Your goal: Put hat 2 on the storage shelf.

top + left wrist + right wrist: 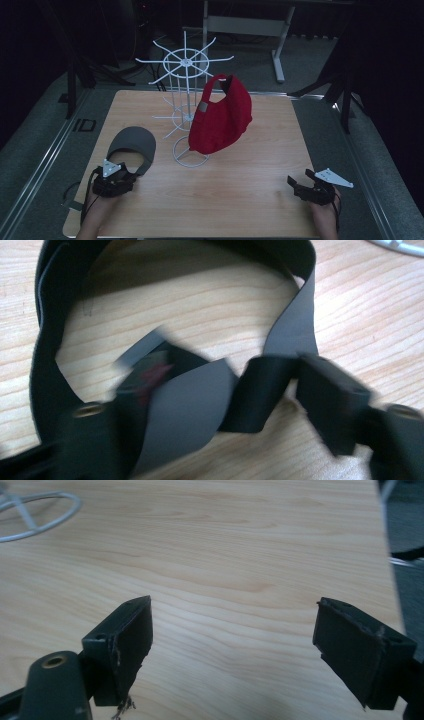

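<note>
- The grey cap [133, 145] lies on the table [240, 200] at its left, near the front edge, brim towards the stand.
- The left gripper [227, 390] sits at the cap's rear opening; its jaws are partly closed with the back strap [260, 395] between them, though blur keeps me from telling if the pads press on it.
- The white wire stand [182, 95] rises at mid-table on a ring base.
- A red cap [222, 120] hangs on the stand's right side, above the table.
- The right gripper [232, 645] hovers low over bare wood at the front right, jaws spread wide, nothing between them.
</note>
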Tool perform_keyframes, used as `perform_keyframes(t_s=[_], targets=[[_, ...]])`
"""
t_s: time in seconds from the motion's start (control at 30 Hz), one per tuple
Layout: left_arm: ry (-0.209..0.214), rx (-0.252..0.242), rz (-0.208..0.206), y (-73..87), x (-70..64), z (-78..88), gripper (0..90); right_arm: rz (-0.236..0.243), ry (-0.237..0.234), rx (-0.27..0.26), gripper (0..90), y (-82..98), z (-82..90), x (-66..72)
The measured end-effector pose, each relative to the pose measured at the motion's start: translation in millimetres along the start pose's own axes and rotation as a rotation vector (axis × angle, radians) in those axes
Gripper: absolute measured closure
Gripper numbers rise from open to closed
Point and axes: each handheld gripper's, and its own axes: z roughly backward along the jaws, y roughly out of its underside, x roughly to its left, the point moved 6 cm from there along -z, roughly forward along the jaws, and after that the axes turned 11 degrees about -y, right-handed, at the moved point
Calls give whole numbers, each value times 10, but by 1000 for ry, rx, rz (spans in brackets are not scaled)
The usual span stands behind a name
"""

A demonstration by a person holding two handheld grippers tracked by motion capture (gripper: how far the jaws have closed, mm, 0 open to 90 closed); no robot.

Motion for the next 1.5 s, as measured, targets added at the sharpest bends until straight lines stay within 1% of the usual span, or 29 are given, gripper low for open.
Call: perform_keyframes(t_s=[0.07, 0.1, 0.17, 0.23, 0.33, 0.37, 0.4, 0.43, 0.47, 0.5, 0.6, 0.7, 0.83, 0.87, 0.9, 1.03, 1.07, 1.1, 1.13, 1.17, 1.2, 1.23, 1.27, 1.3, 1.43, 1.5], targets=[[1, -9, 0, -4, -9, 7, 479, -25, 21, 0, 162, 30, 7, -54], [-2, -7, 10, -4, -3, 6, 519, -34, 34, 2, 164, 43, 8, -75], [14, -4, 18, -5, -1, 9, 583, -50, 47, 14, 164, 67, 5, -108], [23, -8, 19, -5, -12, 12, 621, -63, 51, 11, 164, 78, 4, -125], [41, -8, -3, -10, -28, 30, 678, -76, 44, 6, 164, 84, 6, -127], [34, -18, -10, -17, -28, 49, 738, -79, 45, 12, 164, 89, 5, -127], [32, -15, -8, -20, -27, 61, 810, -79, 47, 15, 164, 92, 5, -125], [37, -24, -5, -24, -34, 71, 812, -80, 51, 20, 164, 96, 4, -124], [31, -32, -14, -29, -31, 86, 816, -82, 59, 25, 165, 101, 2, -128], [11, -44, -19, -41, -19, 105, 819, -86, 63, 30, 164, 105, 0, -132], [7, -96, 19, -111, 35, 196, 824, -95, 70, 34, 165, 119, -2, -139], [7, -142, 42, -199, 89, 297, 829, -98, 68, 43, 165, 134, -9, -135], [-3, -206, 40, -345, 147, 451, 832, -111, 69, 44, 165, 132, -8, -129], [-6, -219, 41, -385, 164, 488, 832, -116, 74, 47, 165, 133, -8, -130], [3, -231, 48, -427, 181, 522, 832, -118, 77, 45, 165, 131, -7, -132], [-6, -277, 49, -598, 252, 652, 833, -130, 83, 44, 165, 124, -3, -143], [-2, -285, 45, -643, 264, 683, 833, -129, 83, 46, 165, 127, -3, -145], [-12, -297, 41, -687, 281, 719, 833, -128, 80, 47, 165, 129, -6, -144], [-11, -311, 46, -732, 296, 756, 833, -126, 79, 48, 165, 132, -7, -143], [-1, -324, 53, -778, 308, 792, 833, -126, 78, 50, 164, 136, -9, -141], [-11, -339, 47, -822, 323, 830, 833, -125, 76, 49, 165, 136, -9, -140], [-12, -350, 45, -865, 333, 867, 833, -123, 74, 44, 165, 133, -9, -139], [-5, -362, 47, -905, 341, 904, 834, -122, 72, 44, 164, 132, -9, -137], [-14, -376, 50, -944, 351, 943, 834, -121, 71, 45, 165, 132, -9, -136], [-5, -418, 49, -1072, 366, 1082, 834, -119, 67, 47, 164, 130, -9, -135], [-4, -438, 55, -1123, 380, 1156, 834, -119, 63, 51, 164, 130, -13, -132]])
